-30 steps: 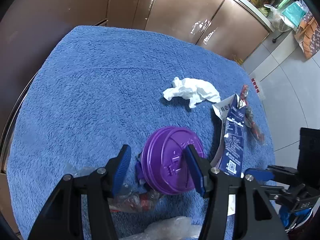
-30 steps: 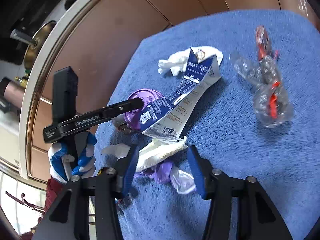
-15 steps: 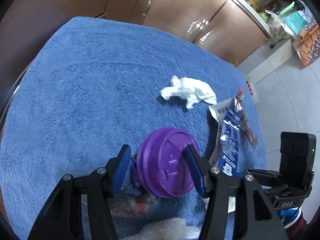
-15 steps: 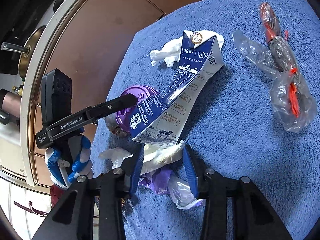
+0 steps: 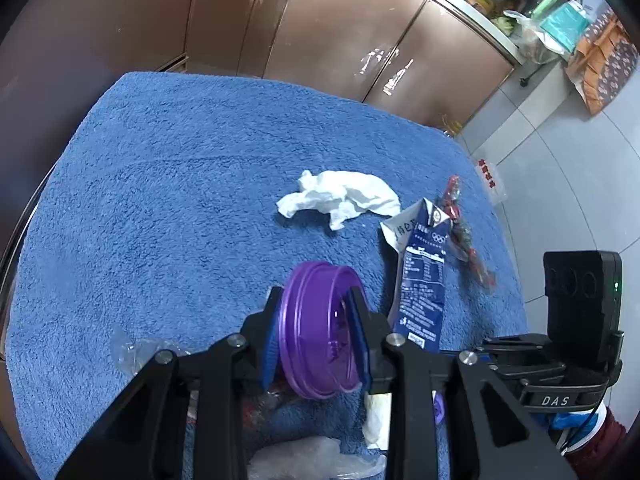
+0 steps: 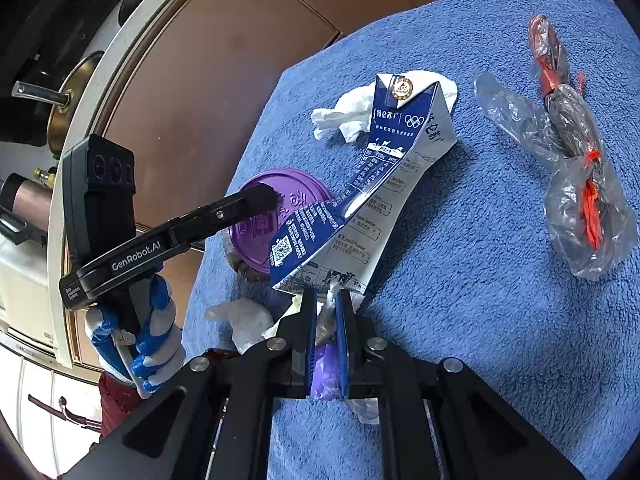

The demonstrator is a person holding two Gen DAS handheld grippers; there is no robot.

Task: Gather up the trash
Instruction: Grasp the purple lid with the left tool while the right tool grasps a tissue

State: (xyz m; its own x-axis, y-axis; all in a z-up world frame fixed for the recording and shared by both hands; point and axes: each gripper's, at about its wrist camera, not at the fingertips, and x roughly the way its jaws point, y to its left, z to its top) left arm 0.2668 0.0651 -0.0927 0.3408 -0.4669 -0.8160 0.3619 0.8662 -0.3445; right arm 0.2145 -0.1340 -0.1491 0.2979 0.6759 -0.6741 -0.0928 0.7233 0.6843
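Note:
My left gripper (image 5: 316, 320) is shut on a purple round lid (image 5: 316, 332), tipped on edge above the blue towel (image 5: 160, 208); the lid also shows in the right wrist view (image 6: 272, 220). My right gripper (image 6: 325, 312) is shut on a bundle of white and purple wrappers (image 6: 324, 368) at the near end of a flattened blue-and-white milk carton (image 6: 384, 184). The carton also shows in the left wrist view (image 5: 422, 280). A crumpled white tissue (image 5: 340, 198) lies farther back.
A clear plastic bag with red and grey scraps (image 6: 576, 168) lies at the towel's right. Clear wrappers (image 5: 132, 350) lie beside my left gripper. Brown cabinet doors (image 5: 340, 40) stand behind the towel. Grey tiled floor (image 5: 560, 184) is to the right.
My left gripper closed on the purple lid and tipped it up on edge. My right gripper moved in and closed on the wrapper bundle by the carton.

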